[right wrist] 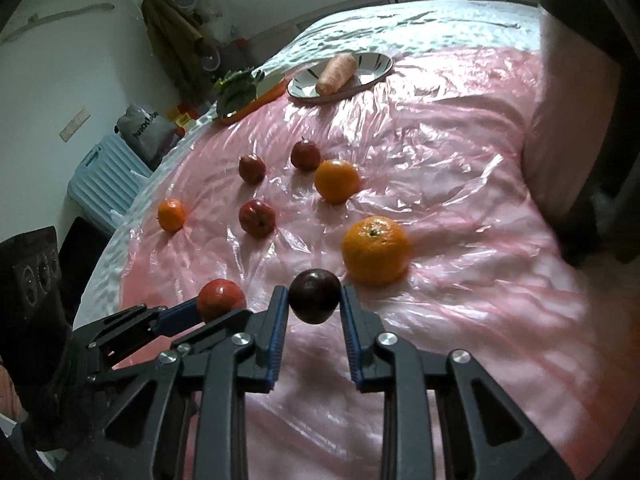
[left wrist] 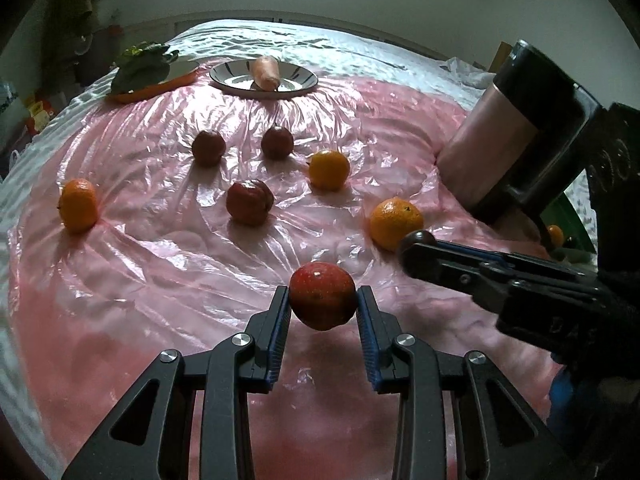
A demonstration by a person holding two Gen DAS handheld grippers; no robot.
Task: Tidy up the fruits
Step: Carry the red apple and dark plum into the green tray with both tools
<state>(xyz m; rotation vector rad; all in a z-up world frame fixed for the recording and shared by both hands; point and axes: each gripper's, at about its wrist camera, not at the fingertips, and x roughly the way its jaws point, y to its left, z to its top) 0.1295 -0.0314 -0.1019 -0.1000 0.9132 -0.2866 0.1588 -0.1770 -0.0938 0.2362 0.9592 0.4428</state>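
Left wrist view has the left gripper [left wrist: 323,306] clamped on a red apple [left wrist: 322,295], pads pressing both sides, and the fruit looks lifted a bit off the pink plastic sheet [left wrist: 160,264] judging by the shadow under it. Right wrist view shows the right gripper [right wrist: 314,304] doing the same with a dark plum-like fruit [right wrist: 314,295], pinched between its blue pads. Using the nearest orange [right wrist: 376,250] as the landmark: the plum sits just in front of it and to its left, the red apple further left again, and the two grippers are really close together there. Behind that orange is a second orange [right wrist: 337,181], then three small dark red apples [right wrist: 257,218] spread out to the left, and a third orange [right wrist: 171,215] way off on the left edge. Far beyond all that is a striped plate [right wrist: 376,68] with a carrot [right wrist: 335,74] on it, plus an orange plate with leafy greens [right wrist: 237,89] next to it. What could go wrong: both fruits are round and smooth, held only at their widest part, so a tilt or jerk could pop one out. It'd probably roll on that slick, wrinkly plastic and knock the others. Also the grippers could bump each other, being that close.
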